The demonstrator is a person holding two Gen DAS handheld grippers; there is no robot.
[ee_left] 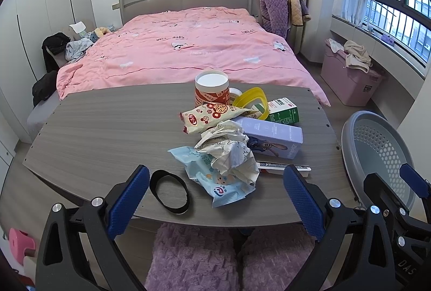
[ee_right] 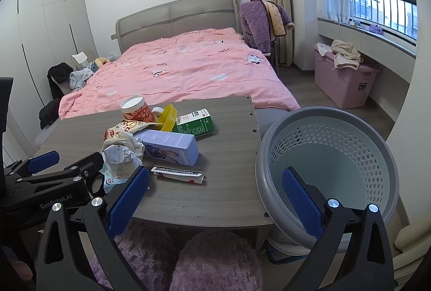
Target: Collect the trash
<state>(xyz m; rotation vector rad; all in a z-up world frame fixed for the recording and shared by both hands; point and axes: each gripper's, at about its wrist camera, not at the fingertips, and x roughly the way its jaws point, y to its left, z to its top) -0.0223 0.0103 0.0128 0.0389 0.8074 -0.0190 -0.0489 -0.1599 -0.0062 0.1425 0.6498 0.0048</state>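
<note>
A pile of trash lies on the grey wooden table (ee_left: 107, 129): crumpled paper (ee_left: 229, 148), a blue wipes pack (ee_left: 215, 183), a snack wrapper (ee_left: 210, 116), a purple box (ee_left: 272, 135), a green carton (ee_left: 285, 110), a yellow ring lid (ee_left: 250, 100), a red-and-white tub (ee_left: 211, 89) and a flat packet (ee_right: 177, 174). My left gripper (ee_left: 215, 169) hovers open and empty over the table's near edge, in front of the pile. At the table's right corner, beside the grey perforated basket (ee_right: 350, 145), my right gripper (ee_right: 215, 172) is also open and empty.
A black hair band (ee_left: 169, 191) lies near the left finger. Behind the table is a bed with a pink quilt (ee_left: 188, 48). A pink storage box (ee_right: 342, 86) stands under the window. The person's purple fuzzy knees (ee_right: 215, 258) are below the table edge.
</note>
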